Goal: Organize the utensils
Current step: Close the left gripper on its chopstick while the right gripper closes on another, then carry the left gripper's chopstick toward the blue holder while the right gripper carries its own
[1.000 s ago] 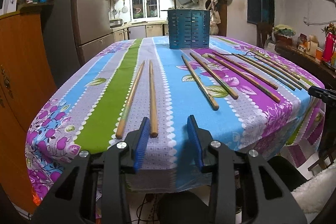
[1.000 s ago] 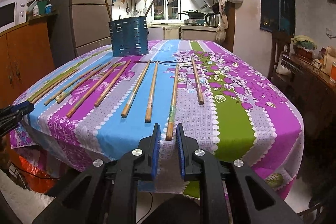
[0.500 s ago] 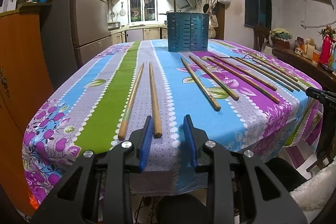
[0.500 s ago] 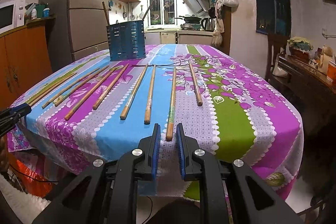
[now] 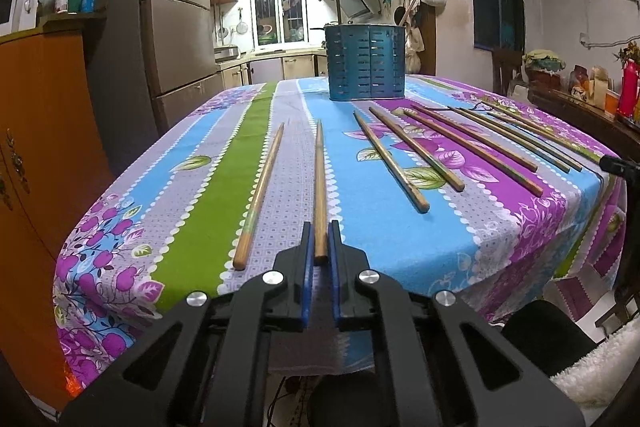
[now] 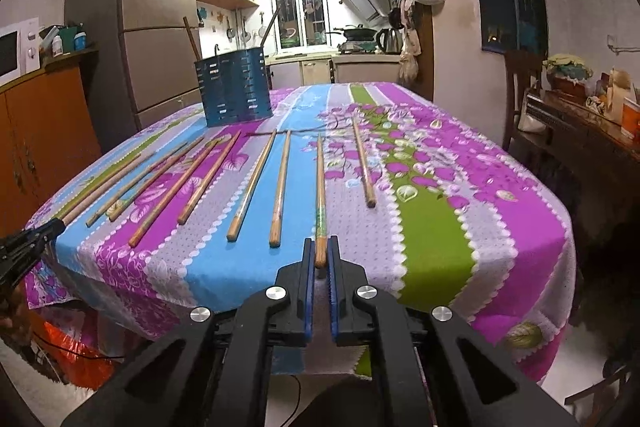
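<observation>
Chopsticks laid in a row on the table, the holder behind them

We see the utensil holder (image 5: 366, 63) standing at the far end of the table (image 5: 440, 247), with the chopsticks fanned out lengthwise before it. In the left wrist view, our left gripper (image 5: 320, 247) sits at the near edge, closed on the near end of one chopstick (image 5: 319, 179); another chopstick (image 5: 260, 187) lies just to its left. In the right wrist view, our right gripper (image 6: 319, 255) pinches the near end of a chopstick (image 6: 320, 195), with one more chopstick (image 6: 363, 167) to its right.
</observation>
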The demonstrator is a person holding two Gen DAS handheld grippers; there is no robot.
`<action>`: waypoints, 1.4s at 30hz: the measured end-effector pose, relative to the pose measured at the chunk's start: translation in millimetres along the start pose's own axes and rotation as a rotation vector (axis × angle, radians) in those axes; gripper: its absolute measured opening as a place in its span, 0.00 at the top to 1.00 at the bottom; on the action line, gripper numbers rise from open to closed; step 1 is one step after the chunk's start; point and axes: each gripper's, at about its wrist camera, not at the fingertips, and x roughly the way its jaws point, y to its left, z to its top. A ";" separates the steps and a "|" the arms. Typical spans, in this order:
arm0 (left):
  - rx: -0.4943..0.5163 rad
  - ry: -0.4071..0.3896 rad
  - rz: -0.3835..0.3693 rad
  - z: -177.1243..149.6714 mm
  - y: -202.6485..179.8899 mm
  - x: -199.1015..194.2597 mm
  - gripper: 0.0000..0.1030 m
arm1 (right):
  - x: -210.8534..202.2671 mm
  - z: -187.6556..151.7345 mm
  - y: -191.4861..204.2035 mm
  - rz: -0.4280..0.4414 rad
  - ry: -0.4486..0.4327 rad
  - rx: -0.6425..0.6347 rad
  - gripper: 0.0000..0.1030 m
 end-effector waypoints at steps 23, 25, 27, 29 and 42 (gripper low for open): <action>0.032 -0.092 0.018 53.2 -2.2 -44.5 0.95 | -33.6 43.3 23.7 -0.023 -0.167 -0.201 0.93; 0.021 -0.103 0.014 63.4 -0.3 -45.6 0.95 | -36.3 50.5 25.9 -0.014 -0.186 -0.214 0.93; 0.004 -0.104 0.002 76.1 3.2 -44.8 0.95 | -35.9 63.8 25.8 0.007 -0.191 -0.223 0.93; -0.003 -0.089 0.001 87.7 4.8 -42.1 0.95 | -35.8 79.2 23.3 0.028 -0.192 -0.215 0.93; -0.043 0.032 -0.049 183.3 30.7 -3.4 0.95 | -16.8 177.4 7.6 0.128 -0.150 -0.202 0.93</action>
